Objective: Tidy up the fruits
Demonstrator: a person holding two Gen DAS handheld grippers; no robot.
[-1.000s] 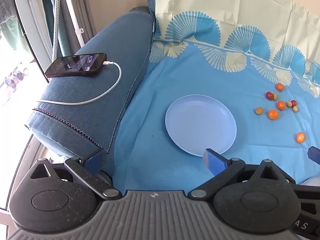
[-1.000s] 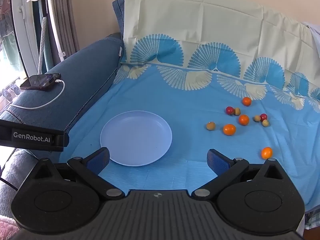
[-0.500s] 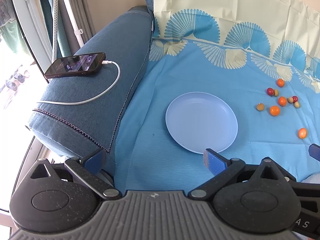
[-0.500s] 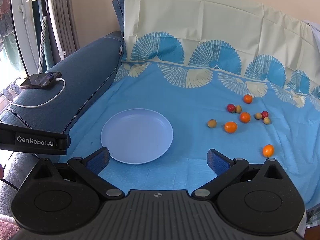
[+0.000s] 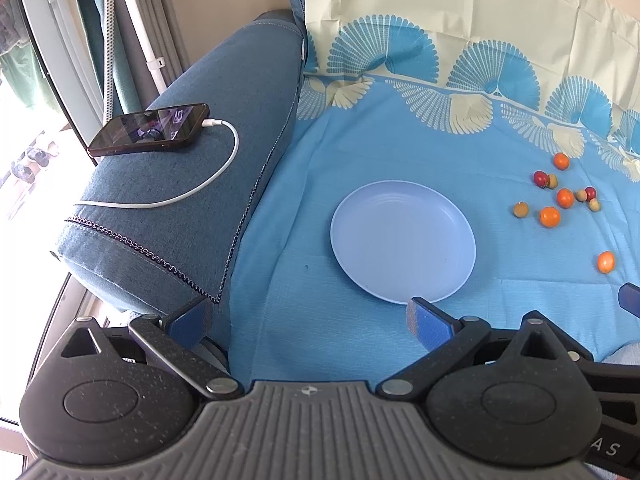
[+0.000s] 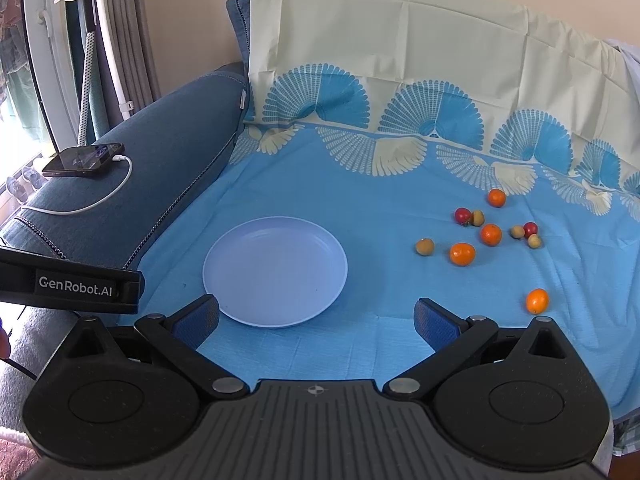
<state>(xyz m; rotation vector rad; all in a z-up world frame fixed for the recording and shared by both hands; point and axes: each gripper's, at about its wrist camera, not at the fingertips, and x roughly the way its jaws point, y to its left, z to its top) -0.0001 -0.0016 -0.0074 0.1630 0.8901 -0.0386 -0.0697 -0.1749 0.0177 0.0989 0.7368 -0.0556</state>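
1. The plate [image 6: 274, 276] lies bare on the blue sheet [image 6: 360, 208].
2. The fruits [image 6: 491, 234], orange, red and tan, lie scattered on the sheet right of the plate, none touching it.
3. The left gripper [image 5: 308, 316] is spread wide, holding nothing, near the plate's front rim.
4. The right gripper [image 6: 316, 318] is likewise wide open and empty.
5. A phone [image 5: 150, 130] on its cable [image 5: 192, 188] rests on the armrest [image 5: 192, 184] left of the plate.

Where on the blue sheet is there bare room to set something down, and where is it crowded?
Bare sheet lies between the plate and the fan-patterned border, and in the strip between plate and sofa armrest. The plate holds nothing. It is crowded right of the plate, where the small fruits cluster; a lone orange one sits nearer.
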